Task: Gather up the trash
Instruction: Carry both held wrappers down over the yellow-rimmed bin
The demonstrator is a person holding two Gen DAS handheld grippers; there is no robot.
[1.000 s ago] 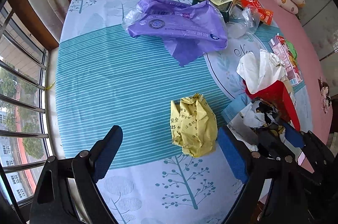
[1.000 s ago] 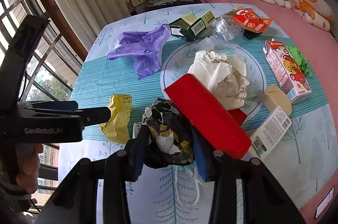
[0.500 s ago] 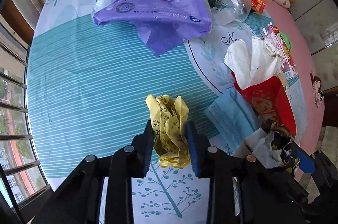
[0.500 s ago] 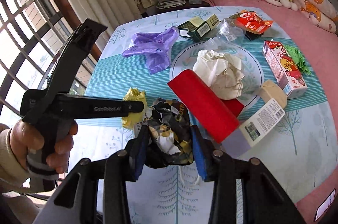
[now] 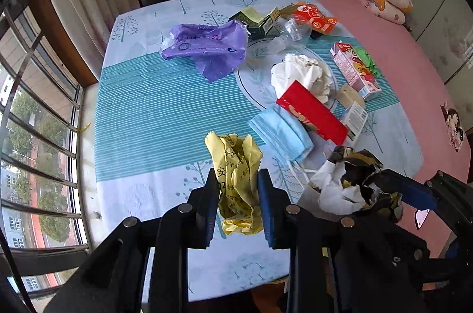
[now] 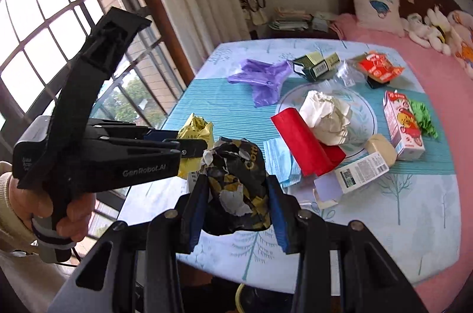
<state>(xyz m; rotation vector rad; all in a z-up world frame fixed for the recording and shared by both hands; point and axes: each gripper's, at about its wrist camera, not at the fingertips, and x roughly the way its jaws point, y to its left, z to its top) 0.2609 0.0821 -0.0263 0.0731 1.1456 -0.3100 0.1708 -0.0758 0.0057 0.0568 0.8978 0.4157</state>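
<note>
My left gripper (image 5: pixel 238 183) is shut on a crumpled yellow wrapper (image 5: pixel 236 165) and holds it above the table's near edge; it also shows in the right wrist view (image 6: pixel 196 129). My right gripper (image 6: pixel 236 189) is shut on a crumpled black-and-yellow wrapper (image 6: pixel 236 180), lifted beside the left one; this wad shows in the left wrist view (image 5: pixel 351 183). On the table lie a purple plastic bag (image 5: pixel 207 47), a blue face mask (image 5: pixel 280 132), a red box (image 5: pixel 310 112) and crumpled white paper (image 5: pixel 301 73).
A round table with a blue tree-print cloth (image 5: pixel 153 106) holds a green box (image 5: pixel 260 20), an orange packet (image 5: pixel 313 17), a clear bottle (image 5: pixel 289 35), a milk carton (image 5: pixel 354 70) and a white label box (image 6: pixel 360 171). Window bars (image 5: pixel 38 135) are left, a pink bed (image 5: pixel 399 47) right.
My left gripper closed on the yellow wrapper and lifted it back off the table. My right gripper, still holding the black wad, rose and pulled back toward the near edge.
</note>
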